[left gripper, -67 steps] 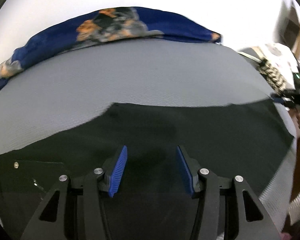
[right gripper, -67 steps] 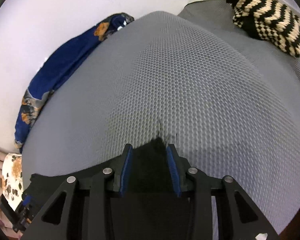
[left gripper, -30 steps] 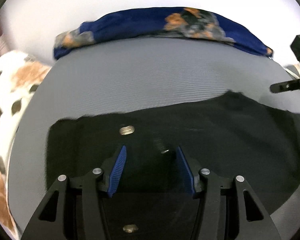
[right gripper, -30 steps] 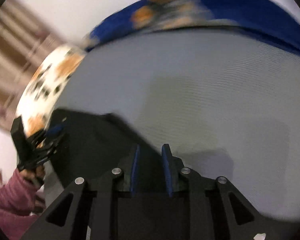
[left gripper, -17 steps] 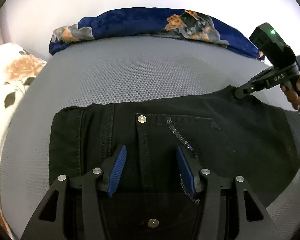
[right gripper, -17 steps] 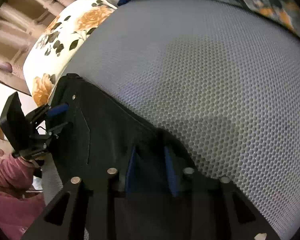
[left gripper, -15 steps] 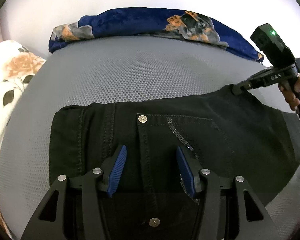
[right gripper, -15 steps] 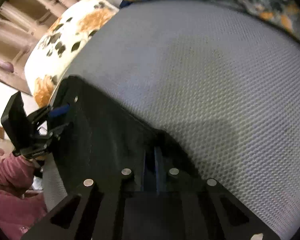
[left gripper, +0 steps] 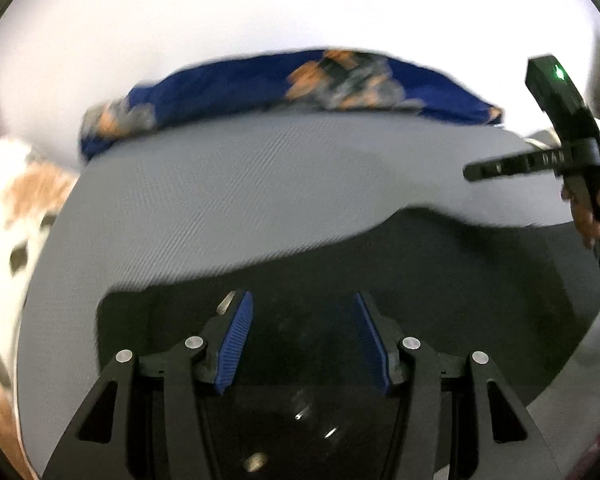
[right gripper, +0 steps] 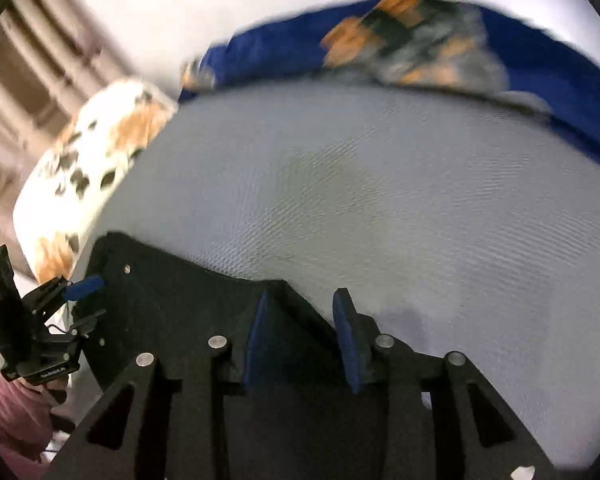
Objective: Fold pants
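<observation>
The pants [left gripper: 380, 272] are lying folded once on the bed [left gripper: 260, 184]; both hand-held grippers, left [left gripper: 302, 336] and right [right gripper: 302, 336], are being held released above them; further folds are probably being left.

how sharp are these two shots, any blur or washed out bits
Left wrist view: motion blur smears the blue blanket and the edge of the black pants; the left gripper stays crisp, and the wall behind is blown out white. Right wrist view: blanket and flowered pillow streak badly, while the right gripper looks sharp.
</observation>
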Demonstrator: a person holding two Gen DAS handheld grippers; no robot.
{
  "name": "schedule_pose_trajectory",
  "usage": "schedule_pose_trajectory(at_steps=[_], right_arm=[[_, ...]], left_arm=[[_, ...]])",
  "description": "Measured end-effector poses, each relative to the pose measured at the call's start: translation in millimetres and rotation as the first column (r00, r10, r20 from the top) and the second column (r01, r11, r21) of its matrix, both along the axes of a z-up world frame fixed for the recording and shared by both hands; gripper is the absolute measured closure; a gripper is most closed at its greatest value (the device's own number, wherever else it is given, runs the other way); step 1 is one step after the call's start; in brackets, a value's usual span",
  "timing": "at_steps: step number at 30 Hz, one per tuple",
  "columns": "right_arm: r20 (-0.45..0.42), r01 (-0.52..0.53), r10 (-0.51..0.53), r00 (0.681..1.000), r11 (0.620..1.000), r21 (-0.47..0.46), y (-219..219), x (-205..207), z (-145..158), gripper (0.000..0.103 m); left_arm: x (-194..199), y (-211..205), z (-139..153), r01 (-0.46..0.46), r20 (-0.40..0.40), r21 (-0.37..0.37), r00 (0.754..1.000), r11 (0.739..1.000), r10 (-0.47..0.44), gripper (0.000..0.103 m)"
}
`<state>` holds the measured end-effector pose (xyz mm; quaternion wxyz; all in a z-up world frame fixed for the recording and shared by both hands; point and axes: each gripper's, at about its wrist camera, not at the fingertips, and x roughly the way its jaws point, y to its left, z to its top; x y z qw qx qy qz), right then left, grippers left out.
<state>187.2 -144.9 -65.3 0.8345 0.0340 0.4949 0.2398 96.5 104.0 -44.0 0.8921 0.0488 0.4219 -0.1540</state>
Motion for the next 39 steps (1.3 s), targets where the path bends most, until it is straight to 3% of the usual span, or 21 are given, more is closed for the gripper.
schedule_pose_trajectory(at_steps=[3,10,15,18,22,27,30,33,35,39], right_arm=[[0.002,0.1,-0.1,0.995,0.995,0.002,-38.1,-25.5,7.0,0.07],[-0.012,0.307,-0.313,0.95,0.938,-0.162,-103.6,-86.1,-17.2,0.07],[-0.046,0.37,-0.383,0.923,0.912,-0.176,-136.4,-101.4,-40.6,0.07],[-0.027,0.395,-0.408,0.912,0.896,-0.2,-148.7,-101.5,-53.2,0.072],[0.036,0.433,-0.435,0.9,0.88,-0.197,-163.5,-100.7,-54.5,0.074],[-0.019,0.424,-0.427,0.904,0.901,-0.091,-182.8,-96.8,-50.7,0.069],[-0.107,0.41,-0.4,0.91,0.905,0.113,-224.5,-113.5,-37.5,0.061],[-0.129,0.458,-0.441,0.888,0.87,0.183,-275.2,-138.5,-28.4,0.058],[-0.211,0.481,-0.438,0.874,0.844,0.237,-321.7,-156.7,-32.2,0.058],[-0.278,0.555,-0.496,0.823,0.806,0.206,-397.5,-193.6,-41.0,0.057]], left_arm=[[15.2,-39.4,9.7,0.084,0.01,-0.019,0.996,0.996,-0.084,0.046],[46.1,-134.0,-4.6,0.248,-0.044,0.018,0.968,0.968,-0.247,0.046],[60.9,-164.8,-25.0,0.254,-0.091,0.041,0.964,0.966,-0.25,0.046],[69.3,-165.8,-40.9,0.237,-0.119,0.071,0.966,0.969,-0.228,0.046],[67.9,-172.2,-45.9,0.242,-0.096,0.118,0.968,0.963,-0.231,0.046],[66.7,-171.1,-37.1,0.207,-0.113,0.09,0.974,0.974,-0.197,0.046],[54.5,-162.9,-24.2,0.196,-0.117,0.033,0.975,0.98,-0.19,0.045],[33.8,-157.9,-15.5,0.21,-0.113,-0.001,0.971,0.978,-0.209,0.044],[19.6,-160.1,-16.3,0.229,-0.134,-0.015,0.964,0.973,-0.229,0.043],[-7.8,-175.7,-21.5,0.269,-0.169,-0.022,0.948,0.963,-0.269,0.043]])
